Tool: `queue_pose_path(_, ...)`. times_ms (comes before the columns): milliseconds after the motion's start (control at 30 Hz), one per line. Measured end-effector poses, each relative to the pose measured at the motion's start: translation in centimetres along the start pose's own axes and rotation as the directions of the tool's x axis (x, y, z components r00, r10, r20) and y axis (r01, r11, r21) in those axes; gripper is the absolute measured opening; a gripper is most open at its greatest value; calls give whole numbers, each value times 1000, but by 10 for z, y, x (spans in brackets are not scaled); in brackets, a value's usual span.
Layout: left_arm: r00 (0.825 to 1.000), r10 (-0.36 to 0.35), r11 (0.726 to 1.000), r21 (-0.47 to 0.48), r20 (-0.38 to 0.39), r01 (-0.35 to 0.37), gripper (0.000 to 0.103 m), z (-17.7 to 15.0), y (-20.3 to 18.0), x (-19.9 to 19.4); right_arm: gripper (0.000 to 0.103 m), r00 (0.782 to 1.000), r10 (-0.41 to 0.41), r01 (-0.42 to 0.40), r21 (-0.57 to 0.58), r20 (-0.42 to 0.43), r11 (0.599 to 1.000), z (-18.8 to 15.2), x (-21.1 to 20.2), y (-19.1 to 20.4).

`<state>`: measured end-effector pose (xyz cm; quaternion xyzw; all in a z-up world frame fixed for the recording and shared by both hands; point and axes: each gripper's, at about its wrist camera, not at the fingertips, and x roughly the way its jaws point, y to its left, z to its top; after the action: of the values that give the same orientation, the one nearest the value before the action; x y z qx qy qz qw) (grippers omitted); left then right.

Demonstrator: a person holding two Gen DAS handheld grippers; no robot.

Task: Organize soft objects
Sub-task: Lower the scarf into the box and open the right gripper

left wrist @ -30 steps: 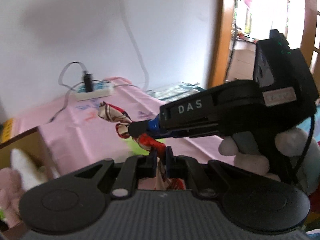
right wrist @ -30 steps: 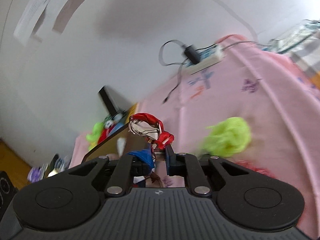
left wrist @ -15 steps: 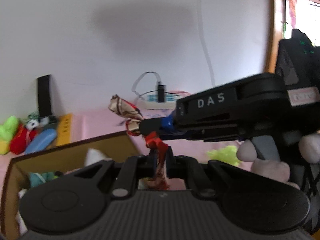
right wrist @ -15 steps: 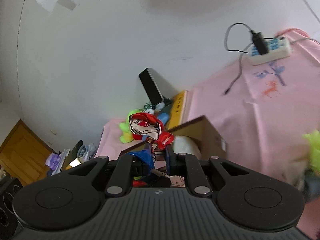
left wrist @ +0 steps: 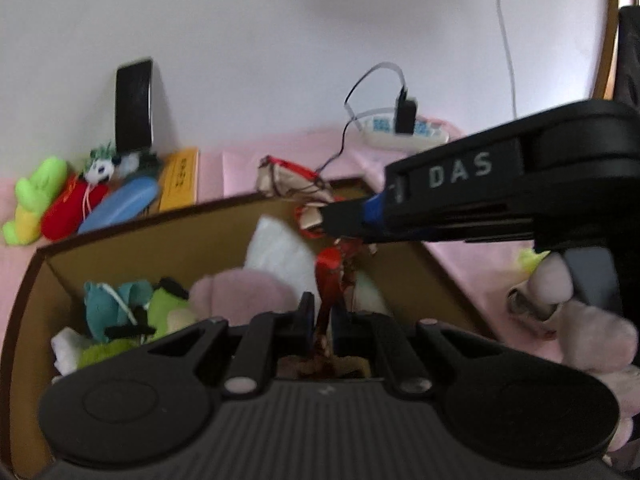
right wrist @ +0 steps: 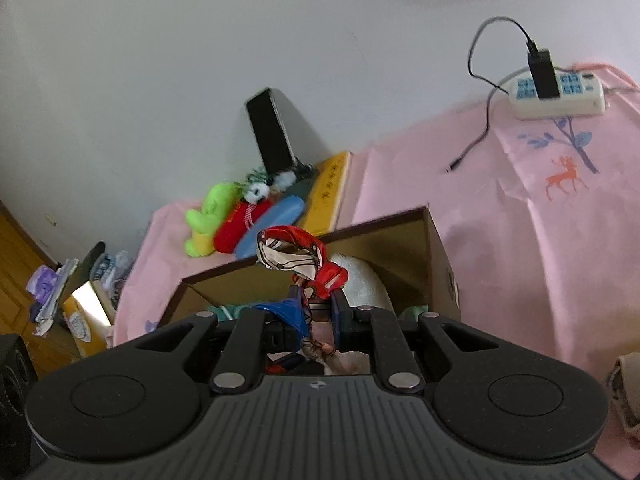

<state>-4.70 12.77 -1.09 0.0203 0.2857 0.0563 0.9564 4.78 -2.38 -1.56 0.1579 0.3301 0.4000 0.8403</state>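
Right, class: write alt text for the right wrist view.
The right gripper is shut on a red and cream scarf, held above an open cardboard box on a pink tablecloth. Plush toys lie by the wall, with a power strip further right.

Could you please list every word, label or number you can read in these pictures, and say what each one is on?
"DAS": white letters on the black side of the right gripper, seen from the left wrist camera.
Yellow book: dark print along its spine, too blurred to read.
Power strip: blue socket markings, no legible text.
Cardboard box: small mark on its side, unreadable.
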Motion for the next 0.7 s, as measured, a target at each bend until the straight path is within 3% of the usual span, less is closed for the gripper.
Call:
queue_pose_path(200, 998, -57, 998, -3, -40, 57, 7, -7, 7, 9, 2, 997, -67, 68, 18, -46, 998, -8, 14, -1)
queue_pose_path(267, 997, -65, 998, -1, -48, 65, 22, -9, 6, 10, 4, 995, -85, 84, -13, -54, 996, -8, 15, 3)
queue_pose_path(333, 996, -75, 997, -1, -52, 75, 56, -9, 6, 11, 4, 992, -112, 109, -45, -66, 993, -8, 15, 8)
queue_pose_path(400, 998, -59, 998, -3, -29, 59, 71, -10, 5, 5, 4, 990, -130, 126, -64, -62, 990, -8, 13, 9)
queue_pose_path(700, 1000, -22, 999, 46, 20, 22, 71, -7, -6, -20, 4, 993, -119, 117, -56, -18, 991, -12, -11, 6)
